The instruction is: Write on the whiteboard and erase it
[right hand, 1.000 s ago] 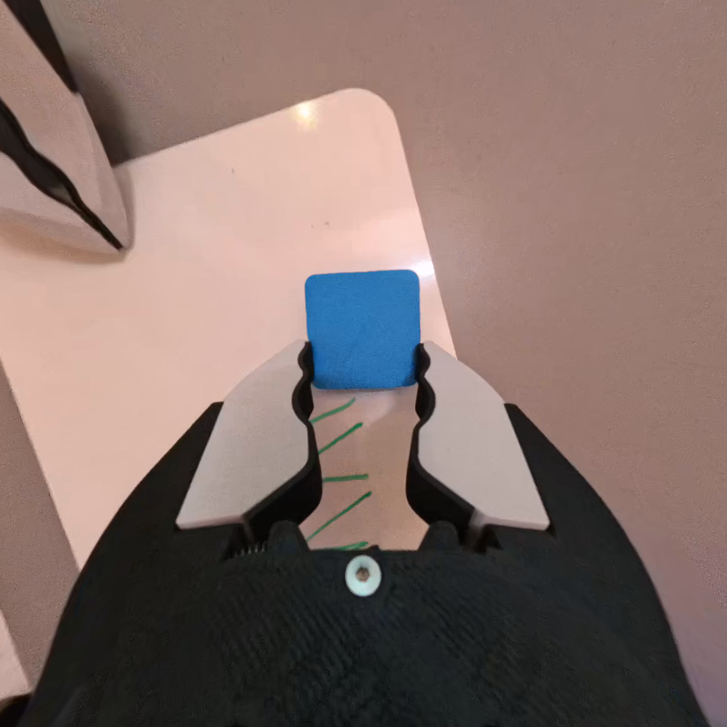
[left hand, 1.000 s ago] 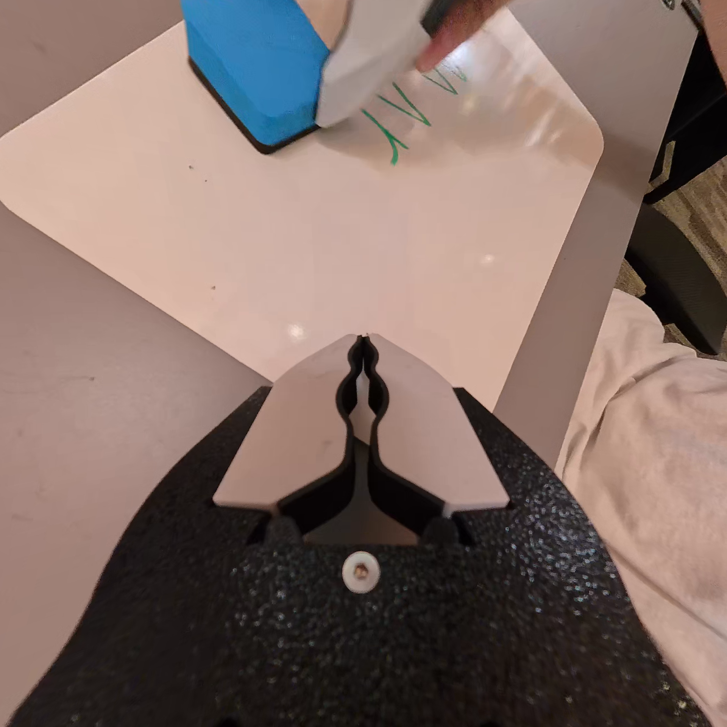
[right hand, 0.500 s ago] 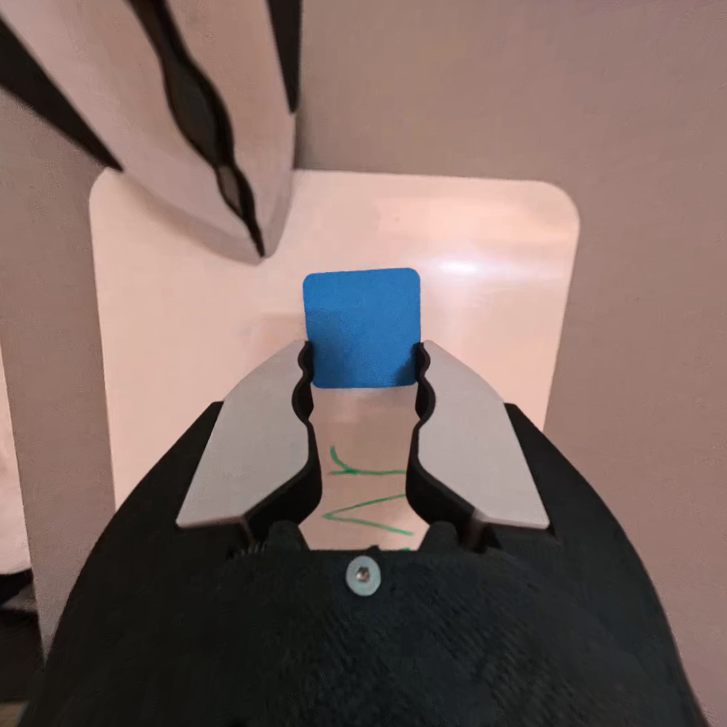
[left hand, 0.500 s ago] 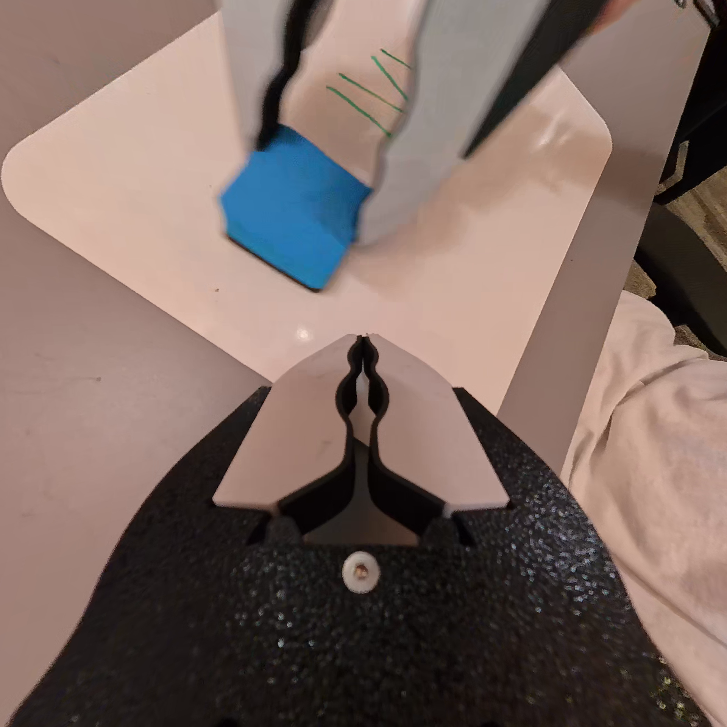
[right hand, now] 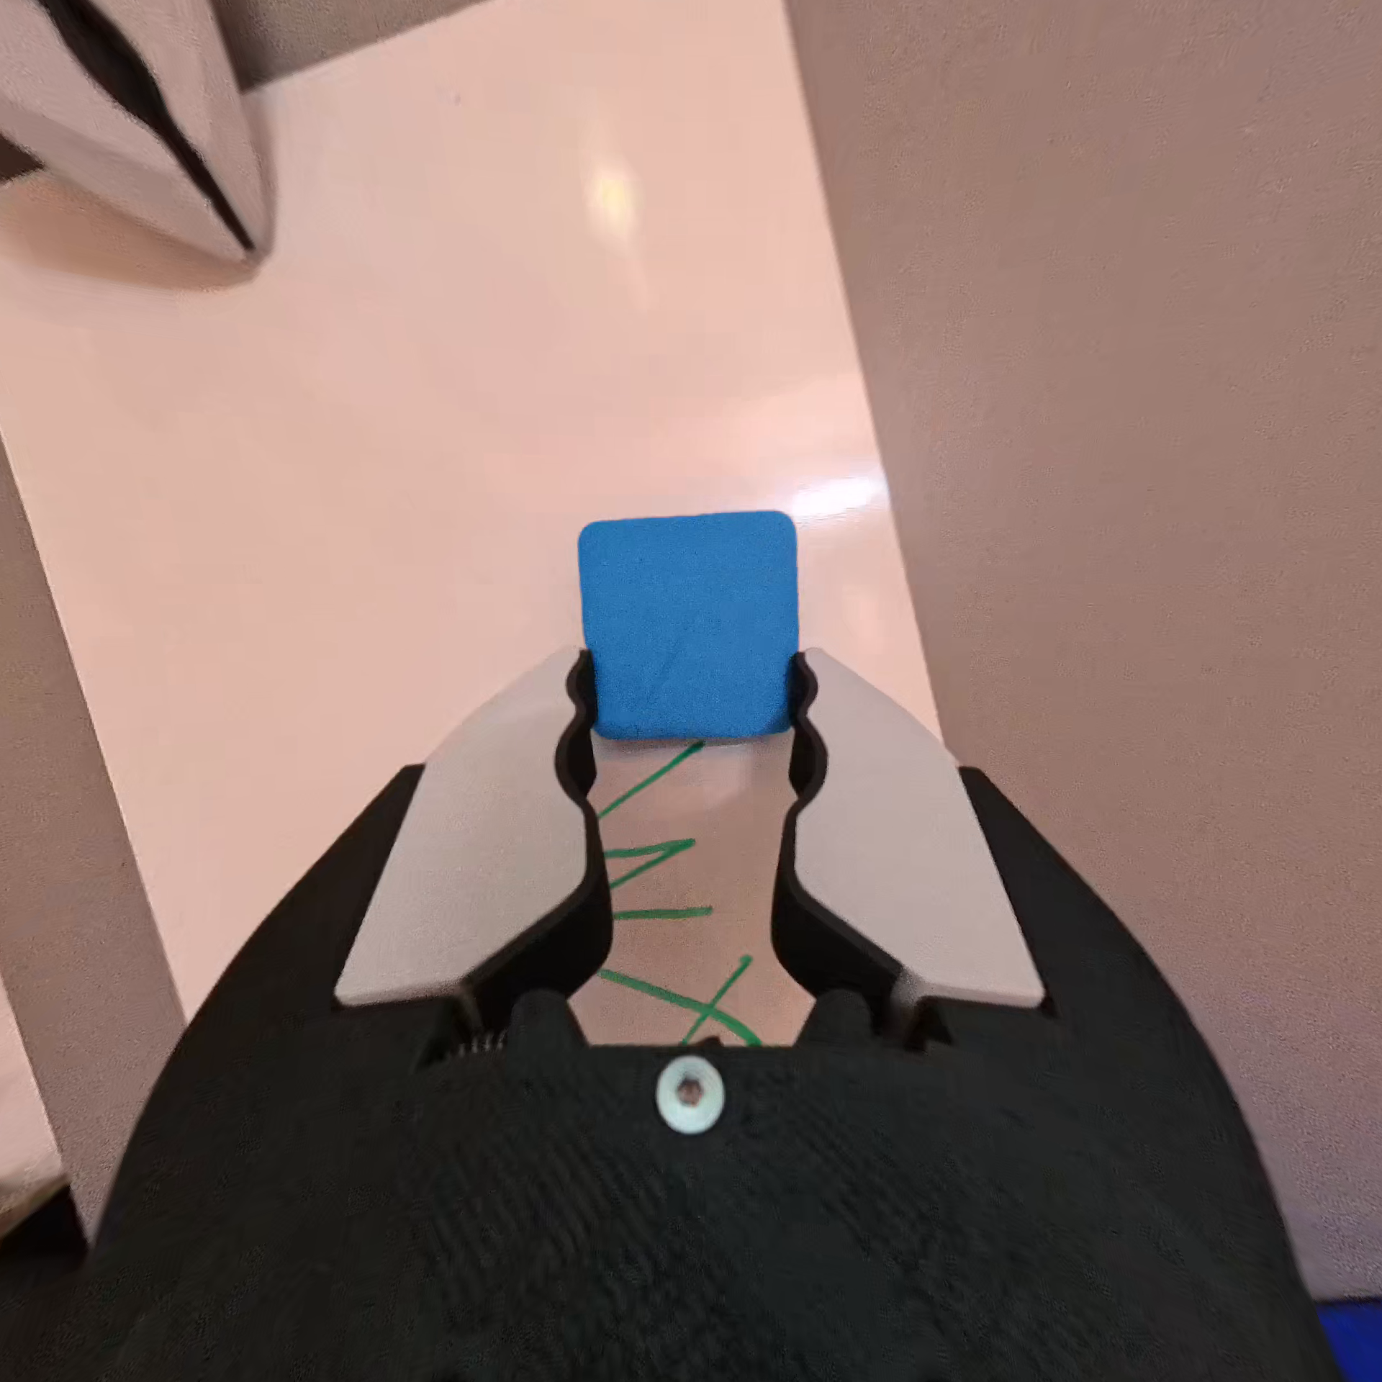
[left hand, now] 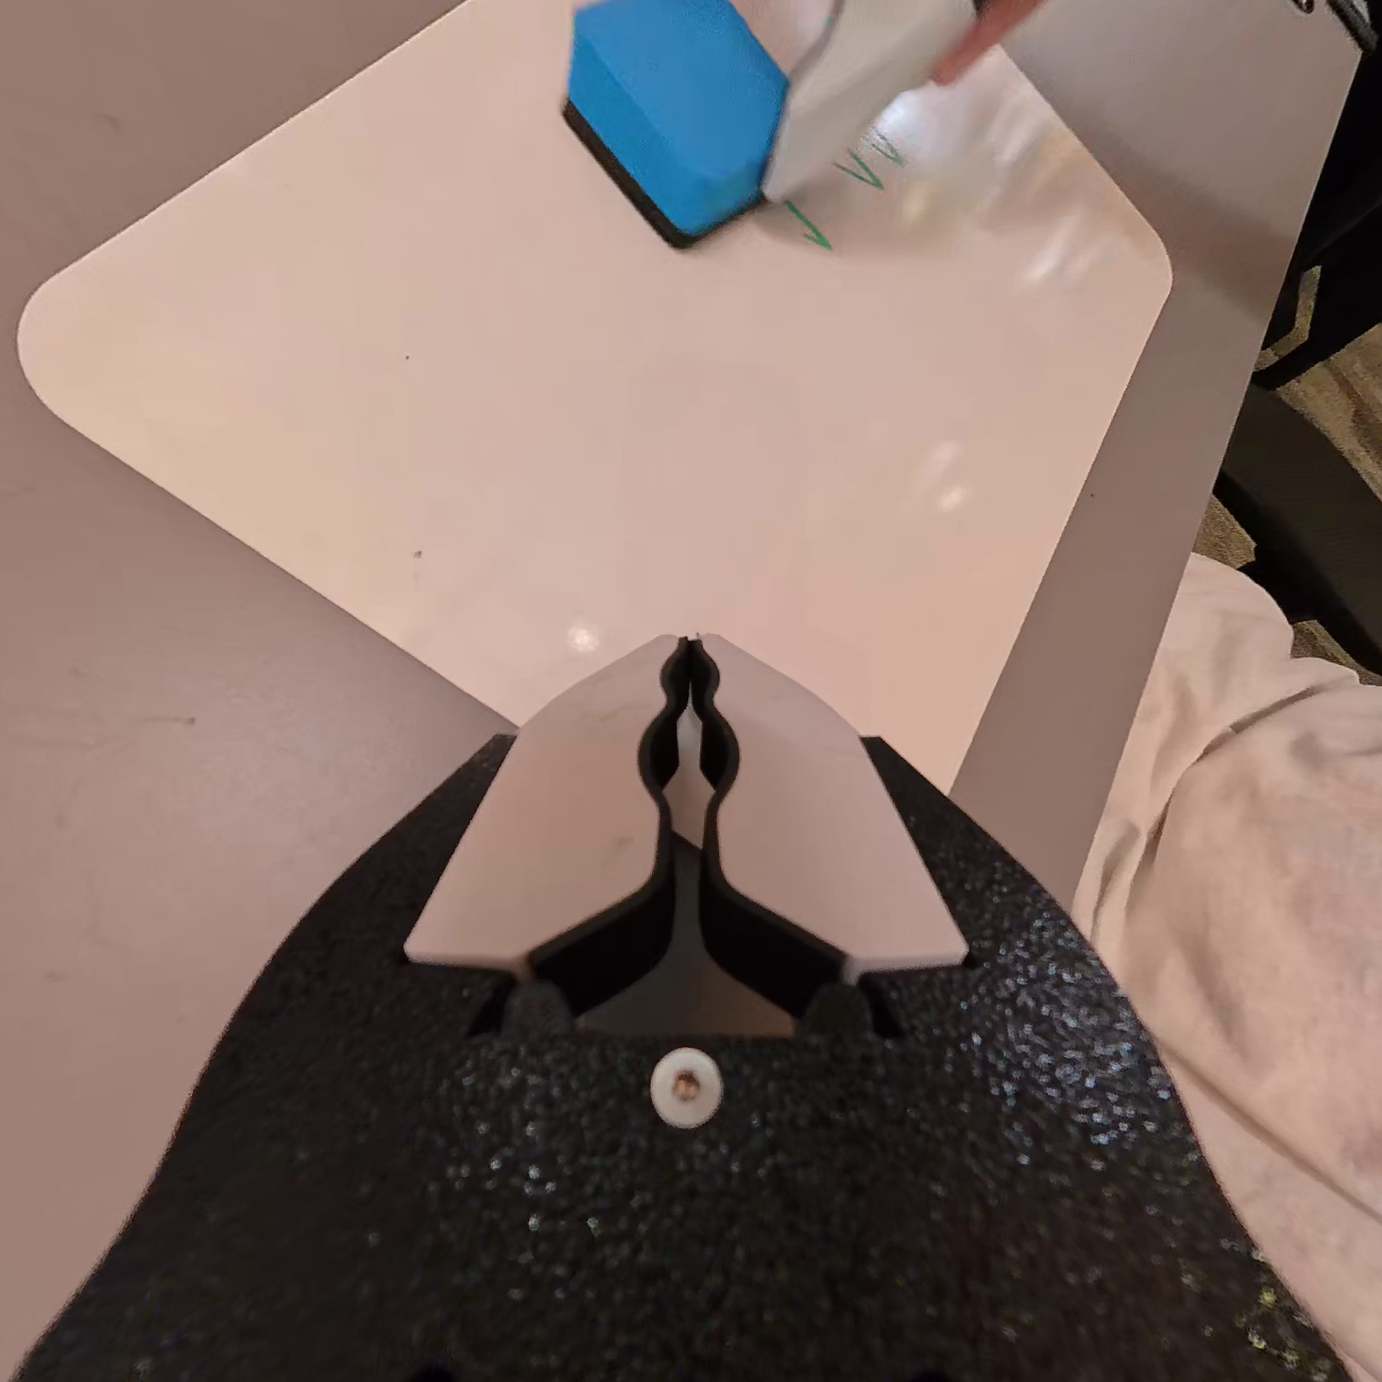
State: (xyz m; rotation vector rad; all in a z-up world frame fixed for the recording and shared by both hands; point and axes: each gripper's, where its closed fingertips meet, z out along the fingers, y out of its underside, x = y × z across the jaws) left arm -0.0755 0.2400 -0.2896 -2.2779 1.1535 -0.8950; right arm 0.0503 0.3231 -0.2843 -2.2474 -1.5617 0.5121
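A white whiteboard (left hand: 598,419) with rounded corners lies flat on the table. Green marker strokes (right hand: 658,860) show on it between my right fingers, and a few also show in the left wrist view (left hand: 860,172). My right gripper (right hand: 688,658) is shut on a blue eraser (right hand: 688,621) with a black felt base, pressed on the board. The eraser also shows in the left wrist view (left hand: 673,112) at the board's far part. My left gripper (left hand: 692,643) is shut and empty, with its tips over the board's near corner.
The grey table (left hand: 149,748) surrounds the board. Its right edge (left hand: 1122,598) runs close to the board. A person's light trousers (left hand: 1234,935) and a dark chair (left hand: 1331,523) are beyond that edge. The left gripper's fingers (right hand: 149,127) show at the top left of the right wrist view. There is about 15 cm between the tips of the two grippers.
The right gripper has swept the eraser back from the board's near middle to its far part, beside the green strokes. The left gripper has stayed put.
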